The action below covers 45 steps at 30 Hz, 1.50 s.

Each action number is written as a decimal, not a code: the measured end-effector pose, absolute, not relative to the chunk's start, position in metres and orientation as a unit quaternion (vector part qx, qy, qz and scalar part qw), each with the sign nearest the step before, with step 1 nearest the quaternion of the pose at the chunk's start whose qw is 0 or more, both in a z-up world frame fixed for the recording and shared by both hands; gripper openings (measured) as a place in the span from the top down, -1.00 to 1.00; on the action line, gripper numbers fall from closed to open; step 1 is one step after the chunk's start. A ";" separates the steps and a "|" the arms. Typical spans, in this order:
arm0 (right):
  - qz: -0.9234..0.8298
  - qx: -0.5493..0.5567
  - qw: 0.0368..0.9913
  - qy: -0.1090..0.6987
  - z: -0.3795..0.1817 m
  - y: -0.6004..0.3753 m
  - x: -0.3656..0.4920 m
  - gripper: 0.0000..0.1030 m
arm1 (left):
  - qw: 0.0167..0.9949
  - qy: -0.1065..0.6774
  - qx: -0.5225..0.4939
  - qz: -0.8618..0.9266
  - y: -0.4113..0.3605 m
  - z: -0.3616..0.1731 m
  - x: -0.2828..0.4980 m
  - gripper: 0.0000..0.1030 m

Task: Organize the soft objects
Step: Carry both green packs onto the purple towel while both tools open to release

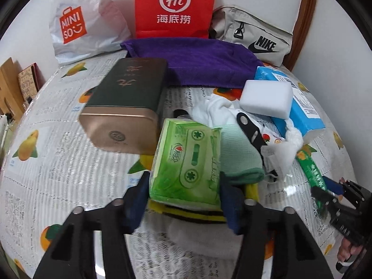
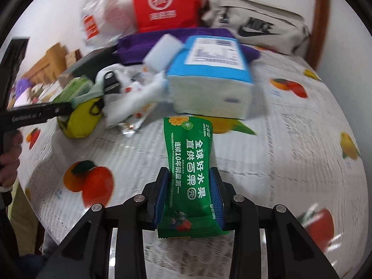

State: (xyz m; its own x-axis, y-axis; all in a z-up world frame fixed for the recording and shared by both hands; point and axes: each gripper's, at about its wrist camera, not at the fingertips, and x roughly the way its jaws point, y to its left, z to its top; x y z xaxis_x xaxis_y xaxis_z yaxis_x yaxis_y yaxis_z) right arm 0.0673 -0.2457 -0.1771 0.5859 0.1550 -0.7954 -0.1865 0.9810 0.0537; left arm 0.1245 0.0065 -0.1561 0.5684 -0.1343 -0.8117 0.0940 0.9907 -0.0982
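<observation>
A: What does my left gripper [image 1: 183,200] hold now?

B: Its blue pads [image 1: 229,205] press on both sides of the green tissue pack [image 1: 188,158], at the pack's near end. The pack lies partly on a yellow pouch [image 1: 186,210] and next to a pale green cloth [image 1: 239,155], around the middle of the tabletop [image 1: 58,162].

A: And my right gripper [image 2: 188,193]?

B: It is closed on the green wipes packet [image 2: 188,169]. The packet stands lengthwise between the fingers, its far end pointing to the blue tissue box [image 2: 209,76]. I cannot tell if the packet touches the tabletop.

A: What is near the left side?

B: A dark tin [image 1: 125,102] lies just left of the tissue pack. A purple towel [image 1: 193,62] is behind it, toward the far edge. A white sponge [image 1: 266,97] leans on the blue box, and white cloths [image 1: 218,111] are crumpled between them.

A: And at the far edge?

B: A red bag [image 1: 174,7], a white bag [image 1: 86,23] and a grey bag [image 1: 255,34] stand against the wall.
</observation>
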 end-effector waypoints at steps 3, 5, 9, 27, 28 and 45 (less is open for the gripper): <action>0.090 -0.011 0.891 0.445 -0.176 -0.247 0.071 0.36 | 0.886 0.458 -0.030 -0.072 0.015 -0.150 0.118 0.02; 0.087 -0.004 0.891 0.446 -0.175 -0.248 0.072 0.38 | 0.887 0.456 -0.027 -0.071 0.018 -0.144 0.113 0.02; 0.085 0.006 0.891 0.447 -0.172 -0.253 0.067 0.42 | 0.892 0.447 -0.024 -0.065 0.023 -0.132 0.102 0.02; 0.105 0.014 0.915 0.389 -0.092 -0.257 0.075 0.44 | 0.903 0.425 -0.048 -0.025 0.048 -0.078 0.109 0.02; 0.107 0.015 0.917 0.385 -0.087 -0.256 0.079 0.44 | 0.906 0.421 -0.046 -0.025 0.050 -0.073 0.111 0.02; 0.133 -0.009 0.916 0.379 -0.046 -0.232 0.210 0.44 | 0.909 0.414 -0.050 0.018 0.072 -0.048 0.190 0.02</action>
